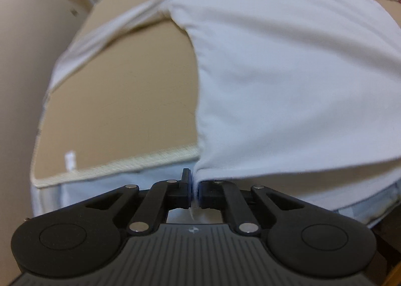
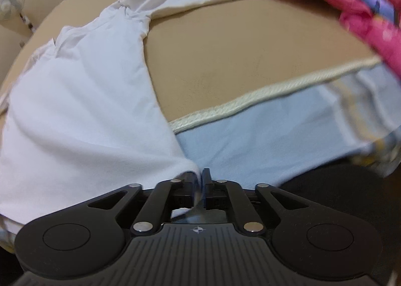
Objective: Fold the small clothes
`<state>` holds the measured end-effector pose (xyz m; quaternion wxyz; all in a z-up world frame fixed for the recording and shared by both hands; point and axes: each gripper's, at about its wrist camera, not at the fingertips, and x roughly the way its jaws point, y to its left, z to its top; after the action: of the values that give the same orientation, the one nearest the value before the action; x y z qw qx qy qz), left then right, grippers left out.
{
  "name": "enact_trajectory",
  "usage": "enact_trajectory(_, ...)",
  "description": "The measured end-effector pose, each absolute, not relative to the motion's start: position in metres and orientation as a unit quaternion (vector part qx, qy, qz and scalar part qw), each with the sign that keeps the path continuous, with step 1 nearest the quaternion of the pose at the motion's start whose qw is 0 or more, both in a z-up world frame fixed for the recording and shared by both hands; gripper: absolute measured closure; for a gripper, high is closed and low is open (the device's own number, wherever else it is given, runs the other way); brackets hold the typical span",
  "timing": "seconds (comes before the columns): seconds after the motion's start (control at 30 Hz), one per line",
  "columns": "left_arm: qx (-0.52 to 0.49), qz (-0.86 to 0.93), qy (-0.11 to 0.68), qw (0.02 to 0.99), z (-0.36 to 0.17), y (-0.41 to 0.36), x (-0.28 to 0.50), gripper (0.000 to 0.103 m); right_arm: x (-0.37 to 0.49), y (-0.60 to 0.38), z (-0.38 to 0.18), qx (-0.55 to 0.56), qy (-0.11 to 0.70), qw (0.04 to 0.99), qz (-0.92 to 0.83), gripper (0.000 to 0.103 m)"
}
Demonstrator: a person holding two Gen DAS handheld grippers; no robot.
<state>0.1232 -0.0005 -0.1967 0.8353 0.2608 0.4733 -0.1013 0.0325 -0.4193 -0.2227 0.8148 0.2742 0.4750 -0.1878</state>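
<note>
White long-sleeve shirt [image 1: 288, 65] spread on tan mattress [image 1: 120, 100], hem at near edge. Left gripper [image 1: 195, 185] and right gripper [image 2: 200, 183] each clenched on 1 hem corner. Lift both evenly, keep hem taut.

Both cams ride my tongs, looking fwd and steeply down along the fingers, v. close to a bed. Left wrist view: left tongs [image 1: 195, 187] at bottom, white garment [image 1: 288, 85] filling the right. Right wrist view: right tongs [image 2: 200, 185] at bottom, same garment on the left. Shared: garment, tan mattress top [image 1: 120, 100], its corded edge [image 2: 263, 100].
</note>
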Motion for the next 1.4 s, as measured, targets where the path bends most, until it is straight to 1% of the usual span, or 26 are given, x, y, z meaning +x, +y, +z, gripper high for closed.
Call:
enact_trajectory(0.07,0.238,-0.087,0.471,0.845,-0.179,0.009,0.122,0.098,0.032,-0.416,-0.225,0.265,0.487,0.810,-0.189,0.099)
enact_trajectory(0.13,0.219,-0.073,0.458,0.858,-0.157,0.020,0.118,0.098,0.028,-0.408,-0.205,0.233,0.477,0.828,-0.182,0.099)
enact_trajectory(0.23,0.204,-0.075,0.443,0.870,-0.127,0.034,0.100,0.098,0.010,-0.401,-0.150,0.192,0.432,0.867,-0.159,0.099)
enact_trajectory(0.33,0.229,-0.082,0.435,0.867,-0.124,0.028,0.080,0.098,-0.004,-0.395,-0.113,0.131,0.406,0.892,-0.148,0.099)
enact_trajectory(0.37,0.240,-0.082,0.437,0.863,-0.130,0.024,0.076,0.098,-0.004,-0.395,-0.113,0.118,0.412,0.891,-0.149,0.100)
enact_trajectory(0.43,0.256,-0.075,0.450,0.852,-0.148,0.017,0.069,0.098,0.000,-0.395,-0.132,0.110,0.442,0.877,-0.155,0.099)
enact_trajectory(0.6,0.290,-0.064,0.495,0.816,-0.194,0.003,0.069,0.098,0.010,-0.389,-0.200,0.133,0.528,0.825,-0.154,0.099)
enact_trajectory(0.7,0.306,-0.065,0.498,0.809,-0.201,0.003,0.067,0.098,0.010,-0.384,-0.201,0.132,0.525,0.827,-0.150,0.099)
enact_trajectory(0.77,0.304,-0.065,0.503,0.807,-0.199,0.005,0.067,0.095,0.008,-0.384,-0.201,0.133,0.525,0.828,-0.145,0.099)
enact_trajectory(0.8,0.303,-0.065,0.509,0.803,-0.199,0.006,0.067,0.090,0.006,-0.387,-0.203,0.137,0.531,0.824,-0.142,0.099)
enact_trajectory(0.83,0.301,-0.066,0.517,0.798,-0.199,0.010,0.069,0.076,0.005,-0.389,-0.207,0.146,0.544,0.814,-0.139,0.098)
enact_trajectory(0.87,0.298,-0.065,0.527,0.793,-0.198,0.012,0.068,0.064,0.006,-0.391,-0.211,0.155,0.562,0.800,-0.139,0.097)
enact_trajectory(0.9,0.291,-0.063,0.534,0.792,-0.194,0.016,0.067,0.045,0.007,-0.391,-0.213,0.163,0.579,0.787,-0.138,0.090)
enact_trajectory(0.93,0.272,-0.069,0.530,0.800,-0.185,0.023,0.063,0.027,0.004,-0.393,-0.213,0.174,0.594,0.774,-0.134,0.084)
enact_trajectory(0.97,0.252,-0.075,0.522,0.811,-0.174,0.031,0.058,0.019,0.001,-0.394,-0.208,0.184,0.592,0.775,-0.124,0.076)
enact_trajectory(1.0,0.236,-0.074,0.511,0.823,-0.164,0.039,0.054,0.008,-0.004,-0.394,-0.199,0.193,0.579,0.784,-0.117,0.064)
enact_trajectory(1.03,0.224,-0.073,0.501,0.833,-0.154,0.046,0.053,0.004,-0.008,-0.395,-0.192,0.195,0.571,0.789,-0.117,0.056)
enact_trajectory(1.07,0.214,-0.068,0.489,0.843,-0.144,0.053,0.053,0.003,-0.010,-0.395,-0.182,0.192,0.560,0.796,-0.124,0.044)
enact_trajectory(1.2,0.179,-0.022,0.458,0.870,-0.113,0.074,0.088,0.002,-0.003,-0.393,-0.154,0.169,0.520,0.822,-0.159,0.042)
enact_trajectory(1.3,0.152,0.016,0.446,0.882,-0.095,0.086,0.135,0.002,0.012,-0.391,-0.141,0.168,0.494,0.838,-0.160,0.042)
enact_trajectory(1.4,0.122,0.050,0.442,0.887,-0.089,0.101,0.181,0.001,0.036,-0.378,-0.134,0.156,0.479,0.850,-0.151,0.042)
